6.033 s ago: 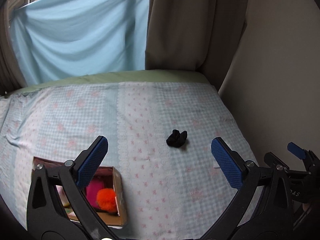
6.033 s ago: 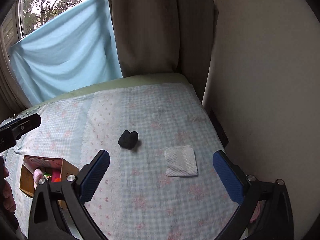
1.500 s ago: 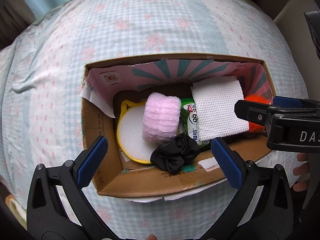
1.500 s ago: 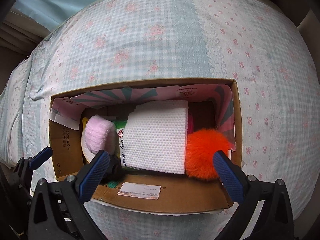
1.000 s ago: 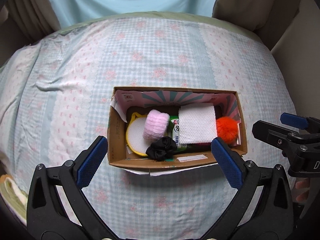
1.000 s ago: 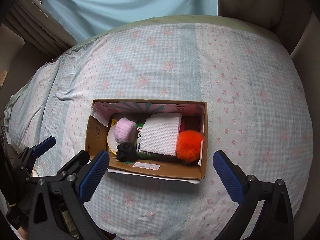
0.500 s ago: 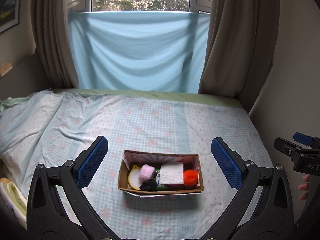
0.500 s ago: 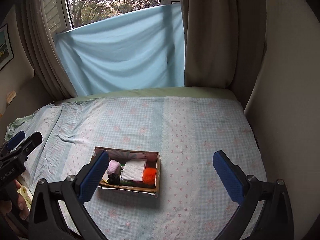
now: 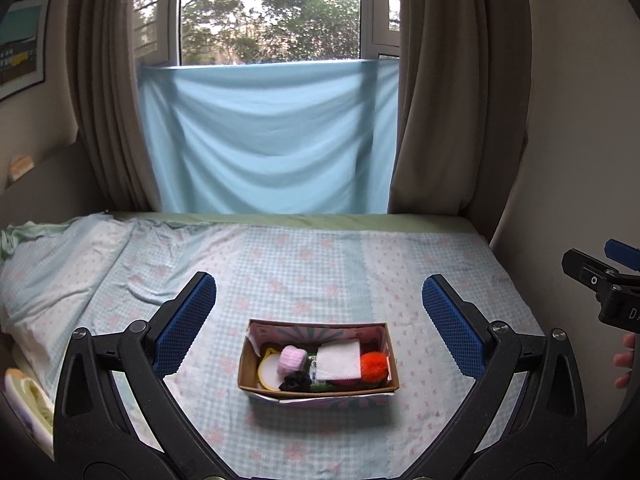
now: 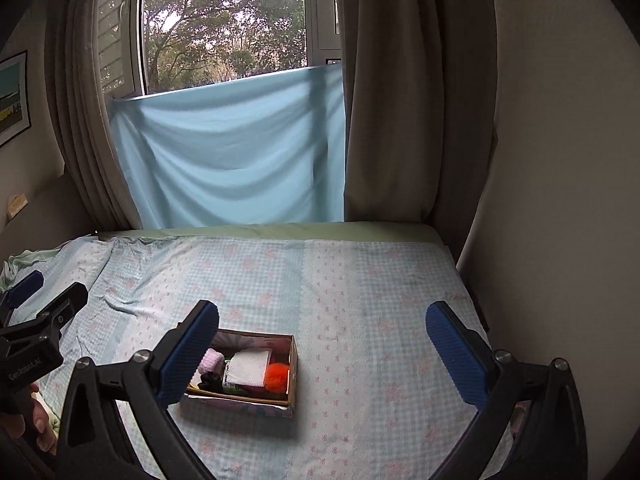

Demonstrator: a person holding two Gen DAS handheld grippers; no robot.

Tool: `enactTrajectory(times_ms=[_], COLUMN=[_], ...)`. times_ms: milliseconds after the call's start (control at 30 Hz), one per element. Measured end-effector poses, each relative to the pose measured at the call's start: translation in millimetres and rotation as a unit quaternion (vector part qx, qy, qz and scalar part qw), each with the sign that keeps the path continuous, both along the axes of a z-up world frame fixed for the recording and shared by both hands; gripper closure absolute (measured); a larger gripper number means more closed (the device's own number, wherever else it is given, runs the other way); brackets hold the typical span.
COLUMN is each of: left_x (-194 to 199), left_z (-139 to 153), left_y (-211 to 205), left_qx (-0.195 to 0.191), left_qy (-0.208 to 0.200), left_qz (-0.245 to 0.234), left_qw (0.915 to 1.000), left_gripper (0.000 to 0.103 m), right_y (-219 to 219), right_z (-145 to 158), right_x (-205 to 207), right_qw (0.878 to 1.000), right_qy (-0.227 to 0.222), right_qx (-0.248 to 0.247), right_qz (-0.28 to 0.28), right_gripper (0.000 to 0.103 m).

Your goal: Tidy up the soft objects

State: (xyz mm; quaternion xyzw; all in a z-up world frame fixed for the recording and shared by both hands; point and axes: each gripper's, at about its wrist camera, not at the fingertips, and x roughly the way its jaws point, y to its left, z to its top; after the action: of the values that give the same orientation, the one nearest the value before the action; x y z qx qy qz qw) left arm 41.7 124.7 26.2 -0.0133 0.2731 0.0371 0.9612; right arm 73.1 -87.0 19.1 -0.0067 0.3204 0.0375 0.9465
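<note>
A small cardboard box [image 9: 245,364] sits on the checked bedspread, also in the right wrist view [image 10: 293,368]. Inside lie a pink fluffy roll [image 9: 293,358], a white cloth [image 9: 338,364], an orange pompom [image 9: 374,365], a black scrunchie [image 9: 296,381] and a round yellow-rimmed pad [image 9: 269,368]. My left gripper [image 9: 318,320] is open and empty, held high and back from the box. My right gripper [image 10: 323,352] is open and empty, to the right of the box and well above the bed.
The bed [image 9: 320,264] runs to a light blue sheet [image 9: 268,136] hung under the window, with brown curtains on both sides. A wall [image 10: 560,160] borders the bed on the right. Rumpled bedding lies at the left edge [image 9: 40,264].
Both grippers have pulled up and back from the box, so it looks smaller and the window has come into view. Six seconds ago the black scrunchie and white cloth lay loose on the bed.
</note>
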Motion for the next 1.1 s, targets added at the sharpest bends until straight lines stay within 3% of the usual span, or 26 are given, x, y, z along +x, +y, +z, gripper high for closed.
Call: enactTrajectory(times_ms=[1100], left_x=[-16.2], left_z=[3.3], left_y=[-15.2], left_qx=[0.004], left_qy=[-0.007], left_qz=[-0.012], left_qw=[0.9999], left_gripper=[0.0], right_y=[-4.0], right_z=[4.7], right_x=[-10.1], right_qw=[1.0], right_qy=[-0.008], right_qx=[-0.003], right_qz=[-0.006], right_gripper=[0.0])
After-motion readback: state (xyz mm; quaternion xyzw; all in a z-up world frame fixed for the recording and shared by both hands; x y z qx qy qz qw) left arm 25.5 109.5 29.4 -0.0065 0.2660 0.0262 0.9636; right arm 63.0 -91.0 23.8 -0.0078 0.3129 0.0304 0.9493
